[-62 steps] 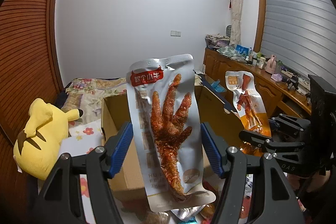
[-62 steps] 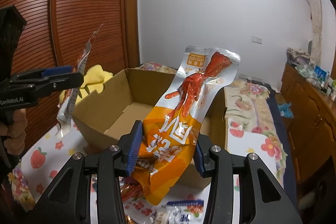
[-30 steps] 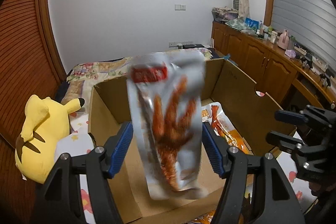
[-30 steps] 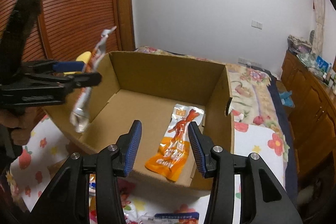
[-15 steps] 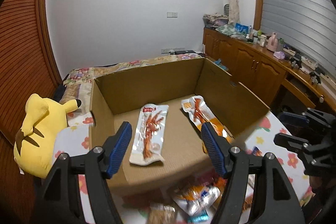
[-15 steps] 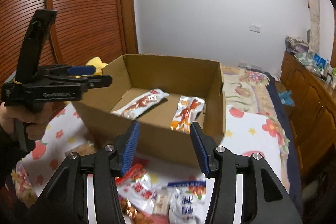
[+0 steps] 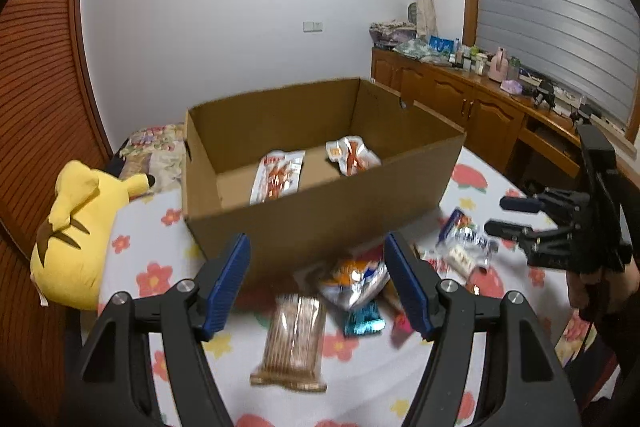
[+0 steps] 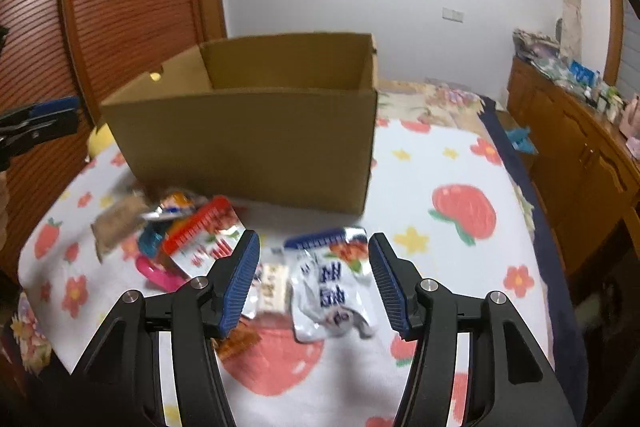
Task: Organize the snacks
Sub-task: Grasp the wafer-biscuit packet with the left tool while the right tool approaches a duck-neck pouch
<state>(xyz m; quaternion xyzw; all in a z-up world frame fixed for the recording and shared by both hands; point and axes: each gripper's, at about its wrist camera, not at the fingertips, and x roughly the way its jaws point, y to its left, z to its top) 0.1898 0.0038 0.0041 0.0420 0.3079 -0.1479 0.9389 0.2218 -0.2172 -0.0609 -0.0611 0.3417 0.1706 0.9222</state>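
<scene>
Both chicken-foot packets now lie inside the brown cardboard box [image 7: 320, 215], and the right hand-held gripper [image 8: 314, 285] hovers released (the left too) above a light, crinkly blue-and-silver foil pouch [image 8: 332, 287] on the bed, best pinched mid-body.

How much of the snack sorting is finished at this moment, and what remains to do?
Done: two snack packets, a silver one and an orange one, lie inside the cardboard box. In hand: nothing; the left gripper and the right gripper are both open and empty. Left: a pile on the bed in front of the box, including a white and blue pouch, a brown biscuit pack and a red-edged packet.
</scene>
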